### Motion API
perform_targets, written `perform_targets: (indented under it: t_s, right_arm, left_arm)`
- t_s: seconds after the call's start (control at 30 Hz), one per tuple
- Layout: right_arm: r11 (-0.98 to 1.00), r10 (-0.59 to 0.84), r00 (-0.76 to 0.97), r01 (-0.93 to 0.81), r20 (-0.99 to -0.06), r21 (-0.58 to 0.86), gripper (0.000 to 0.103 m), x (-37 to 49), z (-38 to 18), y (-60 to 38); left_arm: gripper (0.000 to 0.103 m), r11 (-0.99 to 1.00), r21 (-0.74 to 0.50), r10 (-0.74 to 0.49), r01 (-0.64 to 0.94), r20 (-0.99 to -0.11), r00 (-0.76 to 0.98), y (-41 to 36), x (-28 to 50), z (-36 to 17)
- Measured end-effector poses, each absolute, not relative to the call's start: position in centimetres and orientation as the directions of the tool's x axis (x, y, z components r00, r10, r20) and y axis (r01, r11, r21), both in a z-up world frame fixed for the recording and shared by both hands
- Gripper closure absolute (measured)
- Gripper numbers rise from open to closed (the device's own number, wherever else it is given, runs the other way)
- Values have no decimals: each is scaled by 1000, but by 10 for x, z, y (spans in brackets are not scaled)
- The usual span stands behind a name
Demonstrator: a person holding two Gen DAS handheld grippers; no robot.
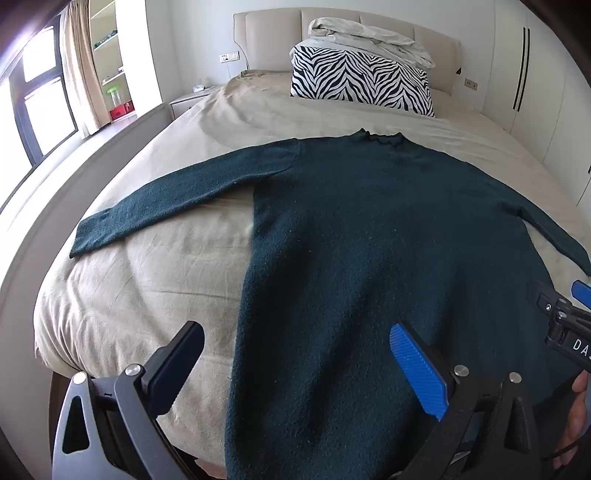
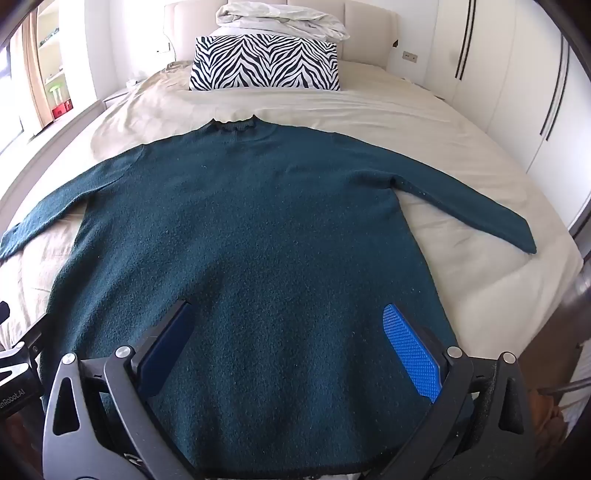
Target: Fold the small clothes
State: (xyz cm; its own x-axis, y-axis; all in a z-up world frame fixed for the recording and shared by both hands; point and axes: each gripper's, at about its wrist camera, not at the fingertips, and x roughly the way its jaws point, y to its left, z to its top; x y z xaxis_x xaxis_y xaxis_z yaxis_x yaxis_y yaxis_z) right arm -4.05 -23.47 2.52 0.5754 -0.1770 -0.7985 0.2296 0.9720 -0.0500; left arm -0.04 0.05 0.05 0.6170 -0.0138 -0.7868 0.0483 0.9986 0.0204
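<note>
Daylit bedroom: beige bed [image 2: 424, 122], padded headboard [image 1: 388, 29], white wardrobes [image 2: 517, 92]

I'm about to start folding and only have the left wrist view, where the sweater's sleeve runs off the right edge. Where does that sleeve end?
Observer: The sleeve lies straight and flat on the bed, and its cuff stops short of the bed's edge.
Operator: Is the right hand-held gripper holding anything?
Observer: No. The right hand-held gripper is open and empty, its fingers spread above the lower part of the sweater.
</note>
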Motion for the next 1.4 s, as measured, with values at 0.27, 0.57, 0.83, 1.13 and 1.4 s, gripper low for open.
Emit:
perform_targets:
  t_s: [0.27, 0.57, 0.83, 1.13, 1.4]
  right_arm:
    - [971, -189, 568, 231, -801, -65, 0, -41, 23, -234]
    - [971, -189, 569, 228, -800, -68, 0, -41, 22, -234]
    - [972, -187, 568, 226, -802, -66, 0, -41, 22, -234]
    - [972, -189, 564, 226, -804, -70, 0, -41, 17, -234]
    - [972, -191, 559, 223, -807, -75, 0, -40, 14, -233]
  left_arm:
    - [0, 998, 33, -4, 49, -788, 616, 0, -2, -2]
    - [0, 998, 33, -4, 50, -791, 611, 0, -2, -3]
    - [0, 998, 33, -4, 50, -793, 610, 0, -2, -3]
    - [0, 998, 33, -3, 48, -794, 608, -1, -2, -6]
    - [0, 998, 32, -4, 49, -795, 606, -1, -2, -6]
